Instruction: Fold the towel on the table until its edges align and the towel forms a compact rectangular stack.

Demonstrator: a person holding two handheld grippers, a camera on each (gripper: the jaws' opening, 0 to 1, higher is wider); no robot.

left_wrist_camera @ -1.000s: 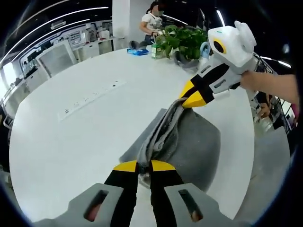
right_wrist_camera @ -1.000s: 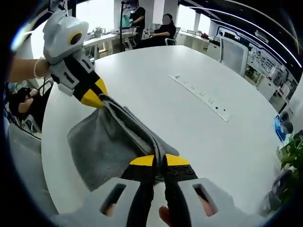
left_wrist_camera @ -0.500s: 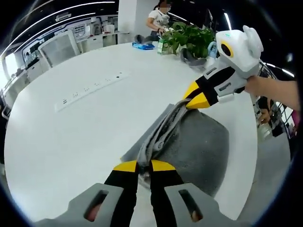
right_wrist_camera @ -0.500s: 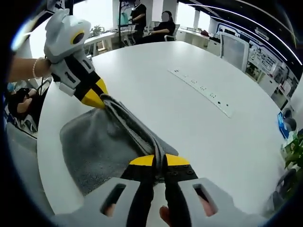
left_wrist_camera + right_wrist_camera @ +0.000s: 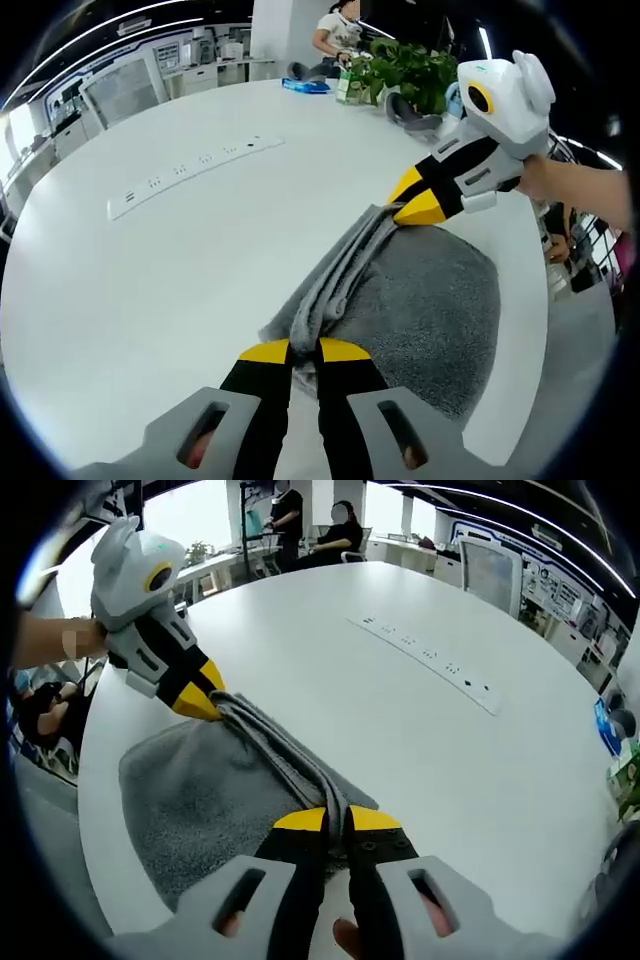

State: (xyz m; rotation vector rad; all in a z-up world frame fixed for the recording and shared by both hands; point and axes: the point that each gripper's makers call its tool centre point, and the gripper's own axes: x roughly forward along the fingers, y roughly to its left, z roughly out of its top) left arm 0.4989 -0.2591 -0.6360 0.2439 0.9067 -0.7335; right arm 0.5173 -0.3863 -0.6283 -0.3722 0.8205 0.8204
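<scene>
The grey terry-cloth towel lies half-folded at the round white table's edge; the left gripper and right gripper each pinch one end of its bunched fold, yellow-tipped fingers closed.

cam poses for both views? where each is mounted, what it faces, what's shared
Left gripper view: rides the left gripper, faces along the towel to the right gripper; a hand shows.
Right gripper view: rides the right gripper, faces back along the towel to the left gripper; a forearm shows.
Shared: towel, white table, power strip, both grippers.
</scene>
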